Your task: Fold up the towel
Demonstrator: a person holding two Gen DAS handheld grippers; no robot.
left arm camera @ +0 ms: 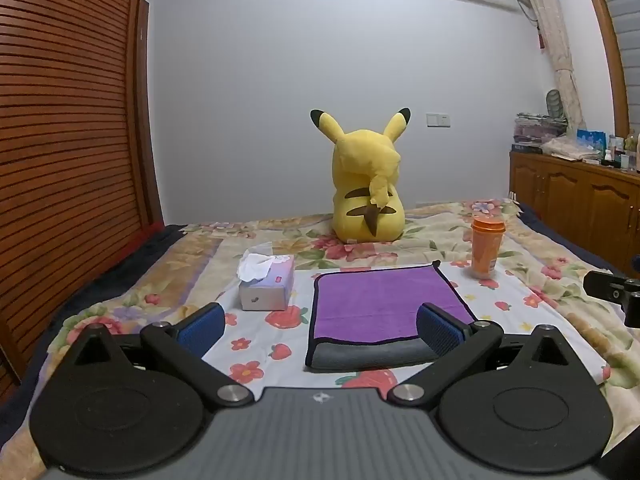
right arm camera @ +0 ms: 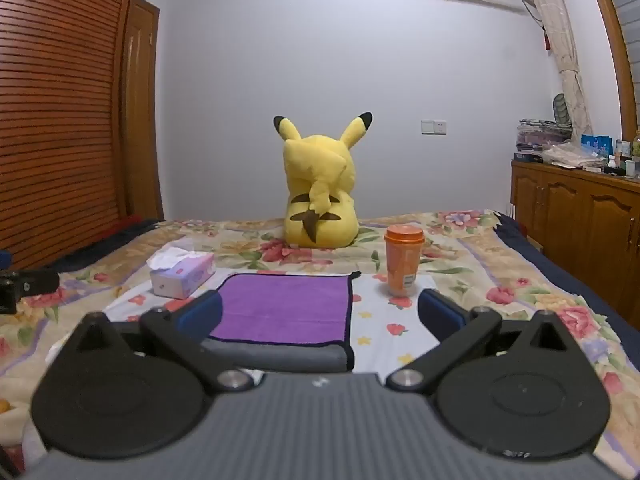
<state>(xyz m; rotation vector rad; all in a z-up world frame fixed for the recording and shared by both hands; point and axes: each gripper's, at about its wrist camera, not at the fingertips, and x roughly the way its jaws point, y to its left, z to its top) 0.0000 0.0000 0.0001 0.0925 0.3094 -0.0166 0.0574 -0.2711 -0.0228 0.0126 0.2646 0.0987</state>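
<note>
Left tongs (left arm camera: pixel 320 322) & right tongs (right arm camera: pixel 320 316): blue ribbed pads, black arms, silver screws, grey ribbed body

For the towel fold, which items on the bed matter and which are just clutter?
Job: purple towel, left gripper, right gripper, both with jaws open.
Lying about: tissue box, orange cup, Pikachu plush.

Purple towel (left arm camera: pixel 384 300), grey underside, on floral bedspread (left arm camera: pixel 540 264).

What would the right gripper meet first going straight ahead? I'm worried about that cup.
Probably the towel: the open right gripper straddles its right edge. The cup stands farther right.
</note>
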